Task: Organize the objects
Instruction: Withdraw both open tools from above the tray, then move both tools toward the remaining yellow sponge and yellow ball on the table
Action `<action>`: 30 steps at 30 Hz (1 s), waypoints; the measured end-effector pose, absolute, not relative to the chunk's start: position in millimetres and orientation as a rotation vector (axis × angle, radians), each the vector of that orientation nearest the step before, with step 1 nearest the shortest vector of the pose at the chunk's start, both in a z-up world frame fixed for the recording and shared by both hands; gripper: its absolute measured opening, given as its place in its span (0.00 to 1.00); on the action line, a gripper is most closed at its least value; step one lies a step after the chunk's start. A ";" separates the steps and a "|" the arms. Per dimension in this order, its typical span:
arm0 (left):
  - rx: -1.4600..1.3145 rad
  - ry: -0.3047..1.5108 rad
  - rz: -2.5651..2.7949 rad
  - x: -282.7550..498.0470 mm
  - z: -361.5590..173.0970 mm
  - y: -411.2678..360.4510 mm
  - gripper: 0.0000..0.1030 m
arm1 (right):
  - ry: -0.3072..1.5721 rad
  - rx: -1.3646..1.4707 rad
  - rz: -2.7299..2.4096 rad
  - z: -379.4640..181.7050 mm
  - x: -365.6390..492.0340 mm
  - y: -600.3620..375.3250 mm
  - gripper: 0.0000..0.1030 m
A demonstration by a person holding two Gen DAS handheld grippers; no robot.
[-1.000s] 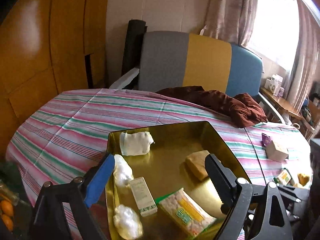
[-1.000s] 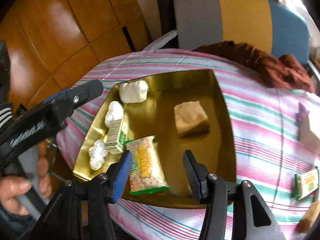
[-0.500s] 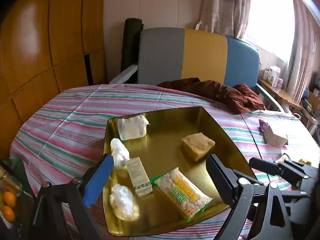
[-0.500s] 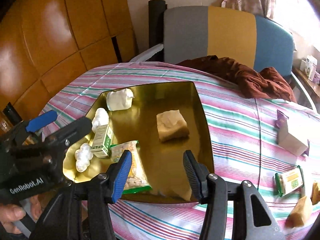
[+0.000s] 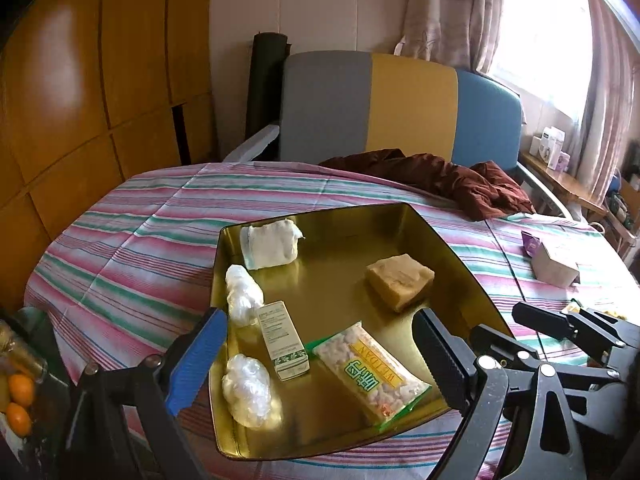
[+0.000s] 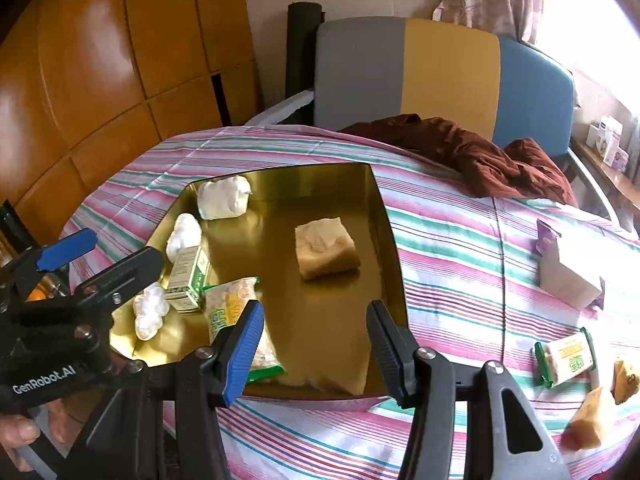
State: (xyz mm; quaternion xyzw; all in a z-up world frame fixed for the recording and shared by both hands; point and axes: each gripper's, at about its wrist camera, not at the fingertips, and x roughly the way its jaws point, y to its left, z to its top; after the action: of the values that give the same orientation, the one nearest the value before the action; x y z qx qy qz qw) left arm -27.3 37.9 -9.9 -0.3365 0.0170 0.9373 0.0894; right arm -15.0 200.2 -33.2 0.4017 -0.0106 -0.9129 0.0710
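Hovering over the near edge of the gold tray (image 5: 320, 216), the left gripper (image 5: 320, 356) has its jaws spread wide with nothing pressed between them. Framed in that gap, on the tray floor, lie a small green-and-white carton (image 5: 283, 346) and a snack packet (image 5: 372, 372) with yellow lettering. Just beyond its blue finger sit two white wrapped wads (image 5: 242, 294), one ahead of the other, and farther ahead in the tray's far left corner rests a folded white cloth (image 5: 270, 243). Ahead and to the right of the gap lies a tan block (image 5: 400, 280).

The right gripper (image 6: 316, 344) hangs above the tray's near right rim, its jaws about half apart and gripping nothing; the snack packet lies partly behind its blue finger (image 6: 244, 348), and the tan block sits straight ahead of the gap. To its right, off the tray on the striped tablecloth (image 6: 460, 248), lie a second green-edged packet (image 6: 566, 358), a tan chunk (image 6: 590, 424) near the edge, and a pale box (image 6: 568, 276) farther away. A brown garment (image 6: 480, 156) is heaped at the table's far side before a grey, yellow and blue chair back (image 6: 440, 72). A hand (image 6: 24, 428) grips the left tool's handle at the lower left of the right-hand view.
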 end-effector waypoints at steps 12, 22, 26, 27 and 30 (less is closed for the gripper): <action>-0.923 0.159 2.807 -20.6 -2.3 51.8 0.92 | -0.076 1.240 -2.769 -39.7 -15.3 214.6 0.53; -0.884 0.229 2.807 -16.2 0.7 61.9 0.92 | -0.094 1.244 -2.774 -41.4 -13.9 220.1 0.53; -0.879 0.242 2.799 -14.4 1.0 65.5 0.92 | -0.099 1.247 -2.778 -41.5 -13.0 224.0 0.53; -0.877 0.245 2.798 -13.8 1.1 66.4 0.92 | -0.102 1.247 -2.780 -41.5 -12.7 225.2 0.53; -0.872 0.259 2.790 -13.5 1.2 69.7 0.92 | -0.112 1.256 -2.787 -41.7 -11.7 230.8 0.53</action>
State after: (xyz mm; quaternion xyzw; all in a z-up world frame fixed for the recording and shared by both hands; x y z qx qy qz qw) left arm -13.5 69.7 1.2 -0.2957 0.0877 0.9456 0.1035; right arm -11.7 230.8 -41.7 0.4101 -0.0365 -0.9104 0.0412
